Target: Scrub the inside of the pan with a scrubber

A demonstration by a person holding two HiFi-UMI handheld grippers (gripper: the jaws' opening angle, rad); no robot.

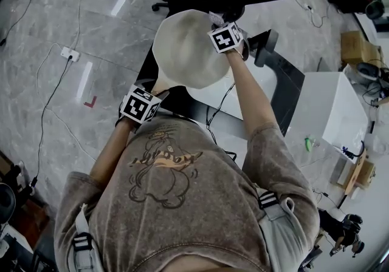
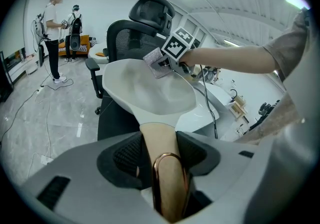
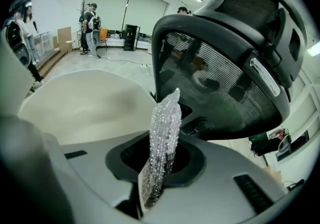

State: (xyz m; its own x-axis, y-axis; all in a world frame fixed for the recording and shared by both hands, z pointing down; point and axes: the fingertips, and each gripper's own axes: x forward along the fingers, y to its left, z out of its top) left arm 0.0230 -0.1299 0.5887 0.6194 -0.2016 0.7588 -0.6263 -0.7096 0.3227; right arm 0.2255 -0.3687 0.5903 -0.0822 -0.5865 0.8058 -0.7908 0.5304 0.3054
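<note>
A cream-white pan [image 1: 185, 51] is held up in the air above the desk, tilted. Its beige handle [image 2: 162, 160] with a copper loop sits between the left gripper's [image 2: 161, 158] jaws, which are shut on it. The left gripper [image 1: 143, 105] shows low left of the pan in the head view. My right gripper [image 1: 228, 37] is at the pan's right rim, shut on a silvery sparkly scrubber [image 3: 162, 145] that sticks up between its jaws. In the left gripper view the scrubber [image 2: 156, 63] rests at the pan's [image 2: 150, 90] far upper inside edge. The pan's pale inside [image 3: 85, 105] fills the right gripper view's left.
A black mesh office chair [image 3: 230, 63] stands just beyond the pan. A white desk [image 1: 316, 107] with cables lies below and to the right. People stand far back in the room [image 2: 52, 33]. Cables and a power strip [image 1: 70, 54] lie on the grey floor.
</note>
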